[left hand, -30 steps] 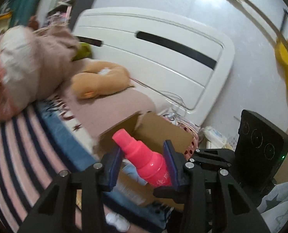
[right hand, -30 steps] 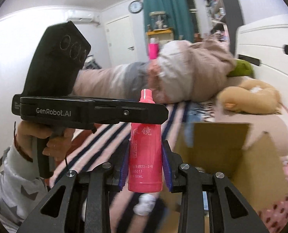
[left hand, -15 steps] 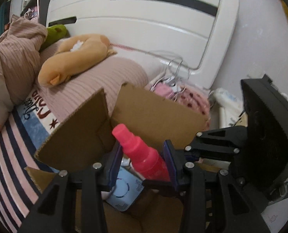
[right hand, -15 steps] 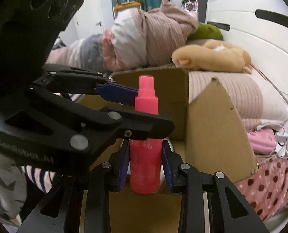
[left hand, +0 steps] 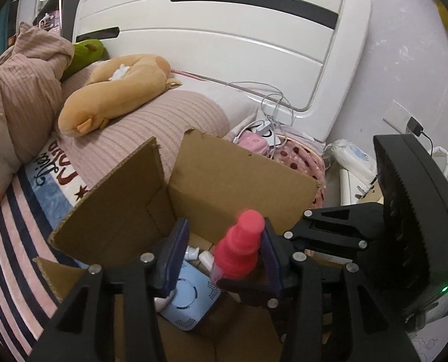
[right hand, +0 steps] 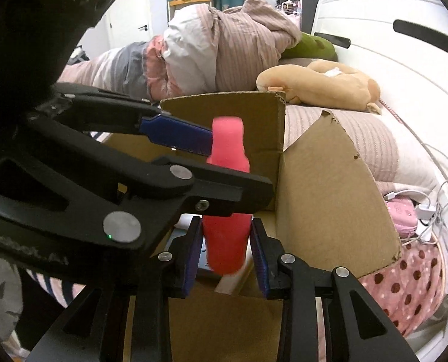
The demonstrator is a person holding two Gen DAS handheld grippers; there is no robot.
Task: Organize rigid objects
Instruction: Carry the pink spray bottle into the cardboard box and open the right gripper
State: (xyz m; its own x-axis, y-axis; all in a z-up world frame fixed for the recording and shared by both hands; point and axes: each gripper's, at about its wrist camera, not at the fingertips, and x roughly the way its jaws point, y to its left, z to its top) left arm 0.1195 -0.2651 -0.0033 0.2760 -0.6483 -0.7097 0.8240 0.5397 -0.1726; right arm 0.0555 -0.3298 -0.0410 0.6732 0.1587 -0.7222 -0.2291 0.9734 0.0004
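A pink spray bottle [left hand: 239,250] hangs over an open cardboard box [left hand: 242,178] on the bed. In the right wrist view the bottle [right hand: 227,229] stands between the blue pads of my right gripper [right hand: 227,247], with small gaps on both sides, and it looks blurred. My left gripper [left hand: 224,247] is open; its right pad is beside the bottle's neck, its left pad well apart. In the right wrist view the left gripper [right hand: 193,163] crosses in front of the bottle. A light blue device [left hand: 187,301] and small white items lie in the box.
A tan plush toy [left hand: 115,93] and pink bedding [left hand: 21,90] lie on the striped bed behind the box. A white headboard [left hand: 224,39] stands beyond. A pink dotted basket [left hand: 302,160] with cables and chargers sits right of the box.
Both grippers moved over the box with the bottle. The left gripper's jaws have opened wide. The right jaws have loosened and the bottle sits lower, blurred, above the box's inside.
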